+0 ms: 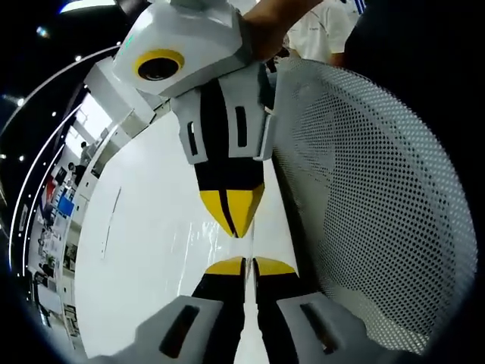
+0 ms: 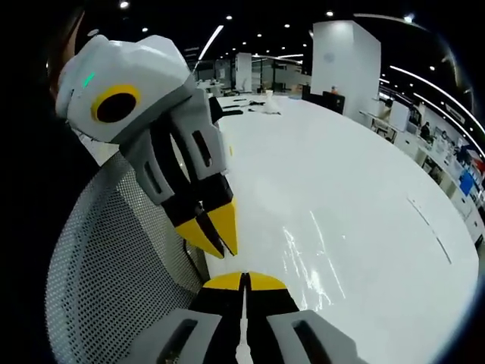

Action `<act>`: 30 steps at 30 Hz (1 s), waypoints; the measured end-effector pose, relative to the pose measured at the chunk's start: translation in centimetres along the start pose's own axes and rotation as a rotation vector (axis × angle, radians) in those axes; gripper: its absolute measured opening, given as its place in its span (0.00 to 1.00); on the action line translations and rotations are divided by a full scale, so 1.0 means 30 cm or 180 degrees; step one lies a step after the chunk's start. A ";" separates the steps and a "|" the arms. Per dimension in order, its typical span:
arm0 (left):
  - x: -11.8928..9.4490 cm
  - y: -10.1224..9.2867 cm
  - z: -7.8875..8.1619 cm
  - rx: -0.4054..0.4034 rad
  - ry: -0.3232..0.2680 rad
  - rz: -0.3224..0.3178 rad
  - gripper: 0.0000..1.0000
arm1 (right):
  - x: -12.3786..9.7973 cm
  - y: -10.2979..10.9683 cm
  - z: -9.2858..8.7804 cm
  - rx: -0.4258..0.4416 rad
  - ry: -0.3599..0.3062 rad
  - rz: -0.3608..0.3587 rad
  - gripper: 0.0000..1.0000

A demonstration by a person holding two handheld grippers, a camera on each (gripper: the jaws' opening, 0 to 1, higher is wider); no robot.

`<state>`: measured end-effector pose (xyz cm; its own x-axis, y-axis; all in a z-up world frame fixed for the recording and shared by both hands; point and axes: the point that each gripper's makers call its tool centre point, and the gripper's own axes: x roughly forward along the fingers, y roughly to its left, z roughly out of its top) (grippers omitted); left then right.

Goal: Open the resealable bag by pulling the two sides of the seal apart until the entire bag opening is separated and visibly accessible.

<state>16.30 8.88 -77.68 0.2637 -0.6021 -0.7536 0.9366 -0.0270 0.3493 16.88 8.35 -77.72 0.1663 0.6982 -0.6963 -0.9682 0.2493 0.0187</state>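
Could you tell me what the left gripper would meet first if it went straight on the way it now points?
Most likely the right gripper, whose yellow tips face the left gripper head-on just above the clear bag; depth is hard to judge.

Large glossy white desk [image 2: 356, 197] is stretching away, ceiling lights glaring off its surface. White perforated mesh chair back [image 1: 379, 197] is standing just beside the desk edge; in the right gripper view the same mesh chair back [image 2: 106, 265] is sitting low on the left. Small dark and white items [image 2: 254, 105] are lying at the desk's far end, too small to identify. White square pillar [image 2: 345, 57] is rising behind the desk under a dark ceiling with spot lights. A person in a white shirt [image 1: 322, 30] is standing beyond the chair. Shelves with coloured items [image 1: 57, 205] are lining the room's far side, blurred.
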 end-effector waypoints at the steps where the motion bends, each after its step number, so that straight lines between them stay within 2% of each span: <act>1: 0.002 -0.001 -0.003 -0.0004 0.0010 0.0001 0.00 | -0.001 0.000 0.001 -0.0003 -0.0003 -0.0002 0.00; 9: 0.002 -0.009 -0.002 0.0007 0.0021 0.0007 0.00 | -0.010 -0.024 0.015 0.0022 -0.0039 -0.0097 0.00; 15: -0.002 -0.002 0.009 -0.0012 -0.0009 0.0060 0.00 | -0.033 -0.078 0.045 0.0160 -0.0165 -0.0292 0.00; 24: -0.013 0.023 0.019 -0.0074 -0.0056 0.0165 0.00 | -0.068 -0.135 0.084 0.0436 -0.0388 -0.0450 0.00; 30: -0.019 0.032 0.026 -0.0074 -0.0079 0.0225 0.00 | -0.093 -0.172 0.113 0.0522 -0.0513 -0.0582 0.00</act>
<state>16.87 8.57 -76.47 0.3237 -0.6215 -0.7134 0.9211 0.0347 0.3878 22.03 7.39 -73.44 0.3754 0.7260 -0.5761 -0.8786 0.4768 0.0284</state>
